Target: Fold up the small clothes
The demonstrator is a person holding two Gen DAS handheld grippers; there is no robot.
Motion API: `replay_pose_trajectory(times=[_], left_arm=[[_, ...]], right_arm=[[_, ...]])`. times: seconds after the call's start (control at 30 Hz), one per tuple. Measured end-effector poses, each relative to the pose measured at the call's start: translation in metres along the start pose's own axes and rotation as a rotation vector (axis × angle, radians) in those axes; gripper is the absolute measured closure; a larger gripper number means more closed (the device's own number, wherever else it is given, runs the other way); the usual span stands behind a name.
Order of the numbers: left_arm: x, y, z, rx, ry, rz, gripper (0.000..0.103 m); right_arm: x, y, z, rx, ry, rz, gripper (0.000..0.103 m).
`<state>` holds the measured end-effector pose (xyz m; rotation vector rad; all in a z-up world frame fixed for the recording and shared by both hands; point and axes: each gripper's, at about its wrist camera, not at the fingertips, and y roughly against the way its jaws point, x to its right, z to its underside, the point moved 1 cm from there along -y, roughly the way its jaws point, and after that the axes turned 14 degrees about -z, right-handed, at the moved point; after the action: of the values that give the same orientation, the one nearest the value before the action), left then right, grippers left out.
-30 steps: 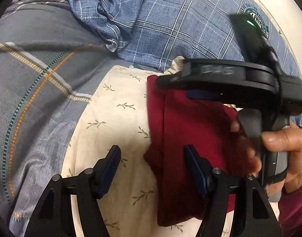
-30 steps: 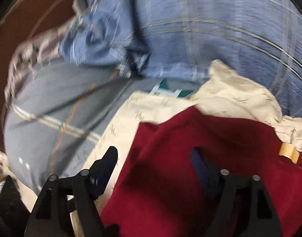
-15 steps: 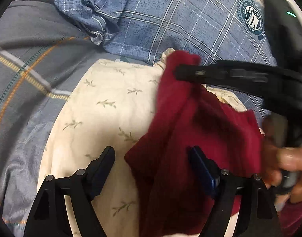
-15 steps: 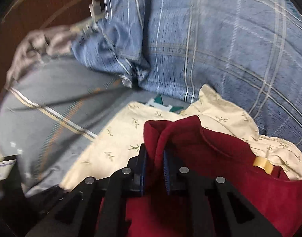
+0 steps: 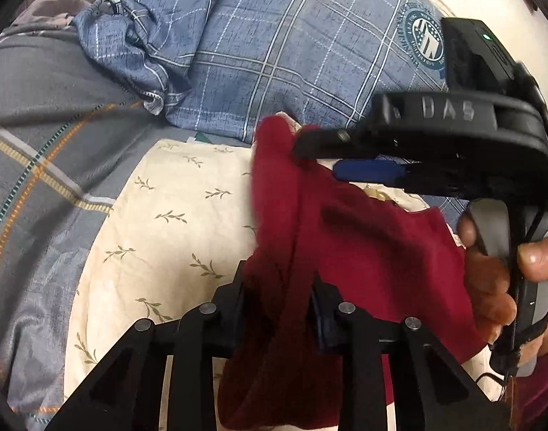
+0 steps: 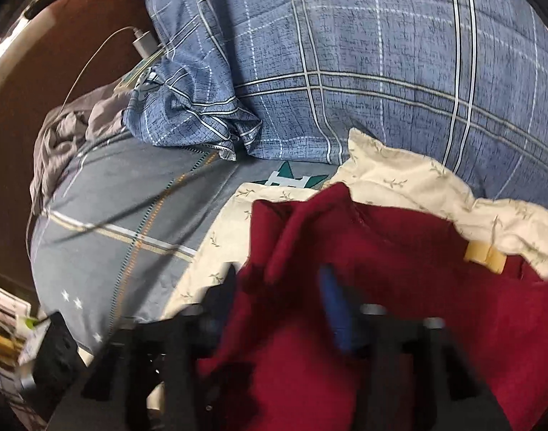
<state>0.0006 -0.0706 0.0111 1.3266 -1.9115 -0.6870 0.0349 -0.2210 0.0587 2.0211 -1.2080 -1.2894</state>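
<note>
Since a second ago my left jaws have come in from wide apart around the red garment (image 5: 363, 251), and they are closing now with a bunched fold of its cloth between them; whether the pads already press it I cannot quite tell, but the fold fills the gap. My left gripper (image 5: 277, 301) sits at the garment's near left edge. My right gripper (image 5: 324, 154), seen from the left wrist, reaches in from the right over the garment's far corner; half a second ago its jaws were pinched shut on the red cloth, and now they are opening, apart, with cloth draped between them in the blurred right wrist view (image 6: 277, 298). My right hand (image 5: 500, 280) wraps the handle at the right edge.

That garment lies on a cream leaf-print cloth (image 5: 166, 237) spread on the bed, over the grey striped sheet (image 5: 40, 143). It is lifted and rumpled: a ridge of it runs from my left jaws away toward the far corner near the blue plaid pillow (image 5: 274, 54), so its long axis points from near to far, leaning slightly right. Its remaining cloth spreads toward the right edge of the cream cloth. A tan tag (image 6: 485, 256) shows at its far right edge in the right wrist view.
</note>
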Motion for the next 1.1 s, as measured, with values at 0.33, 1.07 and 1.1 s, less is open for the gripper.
replay_pose_trajectory(times=[0.33,1.07,1.1], left_arm=[[0.004,0.003,0.002,0.004,-0.026,-0.025,0.076],[0.01,0.01,0.011,0.008,-0.058,-0.09,0.047],[0.01,0.009,0.012,0.004,-0.054,-0.077,0.061]], right_arm=[[-0.01,-0.057,0.003,-0.095,0.065,0.122,0.047],[0.015,0.001,0.012,0.048,0.001,-0.005,0.084],[0.016,0.003,0.013,0.051,-0.001,-0.004,0.084]])
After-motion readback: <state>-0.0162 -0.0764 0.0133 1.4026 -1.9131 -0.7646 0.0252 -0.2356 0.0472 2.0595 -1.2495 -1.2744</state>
